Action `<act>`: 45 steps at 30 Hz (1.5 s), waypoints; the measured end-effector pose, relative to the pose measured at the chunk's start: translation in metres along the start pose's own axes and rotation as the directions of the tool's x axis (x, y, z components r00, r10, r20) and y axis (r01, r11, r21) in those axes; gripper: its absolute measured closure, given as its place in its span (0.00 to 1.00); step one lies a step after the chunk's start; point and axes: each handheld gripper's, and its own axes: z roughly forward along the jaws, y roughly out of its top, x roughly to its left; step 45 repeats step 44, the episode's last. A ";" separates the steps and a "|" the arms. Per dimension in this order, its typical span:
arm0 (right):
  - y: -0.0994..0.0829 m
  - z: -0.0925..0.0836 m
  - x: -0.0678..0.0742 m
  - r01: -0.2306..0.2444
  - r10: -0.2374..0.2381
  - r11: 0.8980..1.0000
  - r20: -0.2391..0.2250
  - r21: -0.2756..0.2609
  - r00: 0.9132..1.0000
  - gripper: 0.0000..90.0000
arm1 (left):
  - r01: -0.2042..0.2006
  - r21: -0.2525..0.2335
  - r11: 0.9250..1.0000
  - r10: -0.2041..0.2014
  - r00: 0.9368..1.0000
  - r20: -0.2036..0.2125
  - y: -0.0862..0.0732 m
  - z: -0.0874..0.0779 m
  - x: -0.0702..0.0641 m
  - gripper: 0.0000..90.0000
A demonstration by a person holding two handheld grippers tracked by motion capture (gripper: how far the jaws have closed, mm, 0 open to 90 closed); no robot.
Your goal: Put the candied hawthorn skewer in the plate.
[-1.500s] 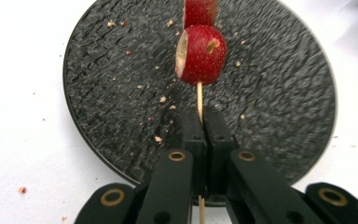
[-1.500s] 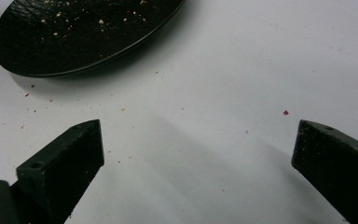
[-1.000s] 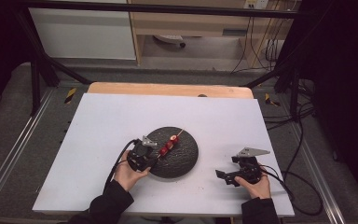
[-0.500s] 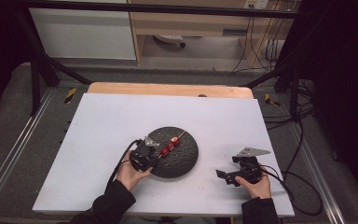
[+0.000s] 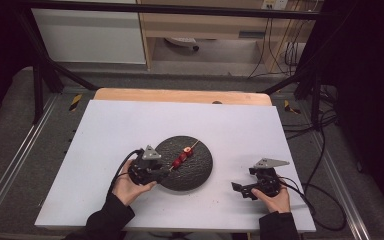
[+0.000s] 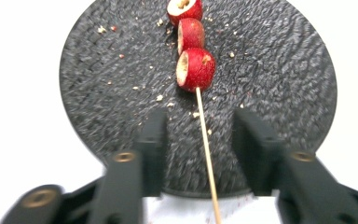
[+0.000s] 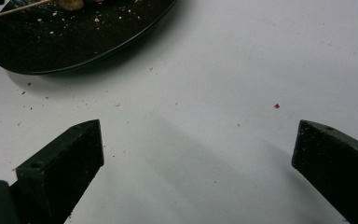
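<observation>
- At the left of the high view, a person's left hand [image 5: 125, 185] holds the left gripper [image 5: 166, 171] at the near-left rim of a dark round plate [image 5: 200, 170], low over the white table [image 5: 105, 130].
- The left gripper's jaws have just been opening; in the left gripper view they stand apart on either side of a thin wooden skewer [image 6: 206, 149], and neither black pad touches the stick.
- The skewer lies on the plate and runs from between the jaws up toward the far side; its bare end juts past the near rim of the plate.
- Three red fruit pieces [image 6: 195, 69] are threaded on the skewer, one against the next, near the middle of the plate; in the high view they show as a short red row [image 5: 181, 157].
- Pale crumbs [image 6: 158, 98] speckle the rough plate around the fruit.
- To the right, well apart from the plate, the person's right hand [image 5: 275, 199] rests the right gripper [image 5: 237, 190] on the table.
- In the right gripper view its jaws are spread wide with bare tabletop between them, the plate's edge [image 7: 98, 53] at the upper left.
- A cable [image 5: 310, 200] trails from the right gripper toward the table's right edge.
</observation>
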 end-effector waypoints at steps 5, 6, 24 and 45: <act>0.000 0.000 -0.001 0.001 -0.001 1.000 0.000 -0.003 1.000 0.02 | -0.053 -0.014 0.998 0.053 0.999 0.001 -0.013 -0.012 0.009 0.42; 0.000 0.000 -0.001 0.000 0.000 1.000 0.000 -0.004 1.000 0.02 | -0.055 -0.014 0.998 0.055 0.998 0.001 -0.017 -0.015 0.011 0.40; 0.000 0.001 0.000 -0.005 0.005 1.000 -0.002 0.008 1.000 0.02 | 0.029 -0.069 0.997 -0.033 0.998 -0.060 -0.080 -0.051 0.049 0.14; -0.002 0.001 0.001 0.012 -0.012 0.999 -0.006 0.036 1.000 0.01 | 0.079 -0.093 0.993 -0.083 0.996 -0.045 -0.115 -0.054 0.063 0.12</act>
